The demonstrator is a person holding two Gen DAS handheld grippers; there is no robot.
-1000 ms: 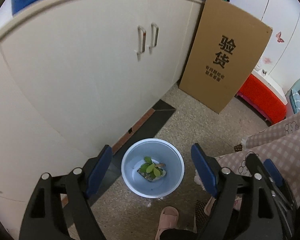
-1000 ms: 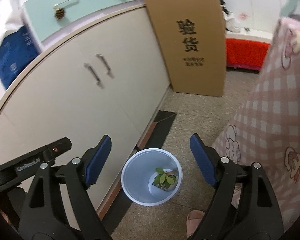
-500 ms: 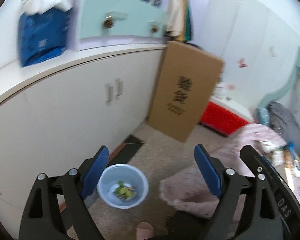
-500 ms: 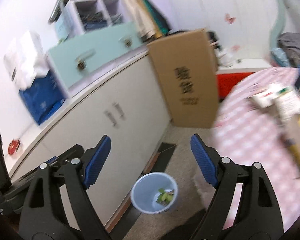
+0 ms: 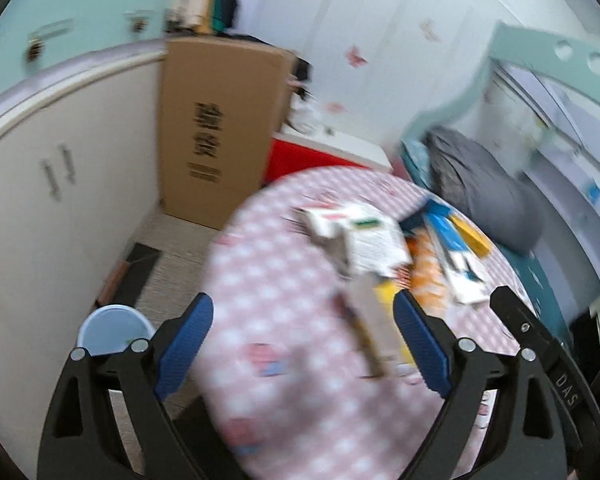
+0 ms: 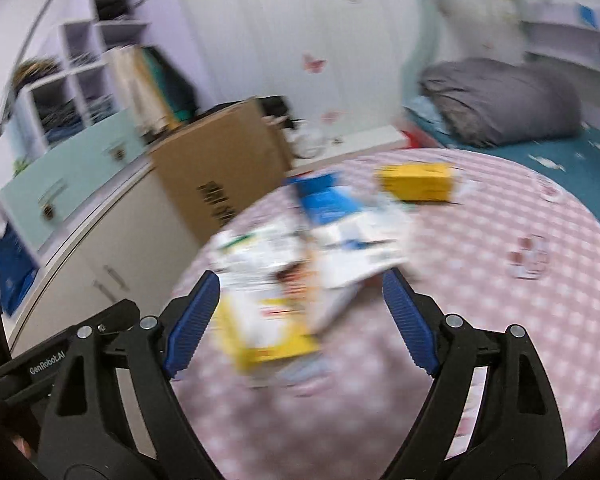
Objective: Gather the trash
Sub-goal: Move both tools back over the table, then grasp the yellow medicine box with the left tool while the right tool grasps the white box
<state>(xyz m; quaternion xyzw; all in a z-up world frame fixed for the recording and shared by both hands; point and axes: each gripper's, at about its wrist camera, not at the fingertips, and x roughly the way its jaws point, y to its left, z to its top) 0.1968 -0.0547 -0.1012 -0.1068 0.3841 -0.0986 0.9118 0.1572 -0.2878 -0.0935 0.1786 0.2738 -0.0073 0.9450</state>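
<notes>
Trash [image 6: 312, 248] heaped mid-tabletop [image 6: 500, 300], blurred: cartons and leaflets, yellow box [image 6: 414, 180] at far side, long axis crosswise. Left tongs [image 5: 300, 340] just opened wider, nothing between; right tongs [image 6: 300, 316] apart, empty. Bin [image 5: 112, 330] on floor left of tabletop. "GenRobot.AI" readable on left tongs.

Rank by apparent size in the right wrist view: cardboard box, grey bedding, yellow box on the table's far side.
1. Cardboard box and grey bedding: look alike, distances differ, so unranked.
2. Yellow box: clearly smallest.
</notes>
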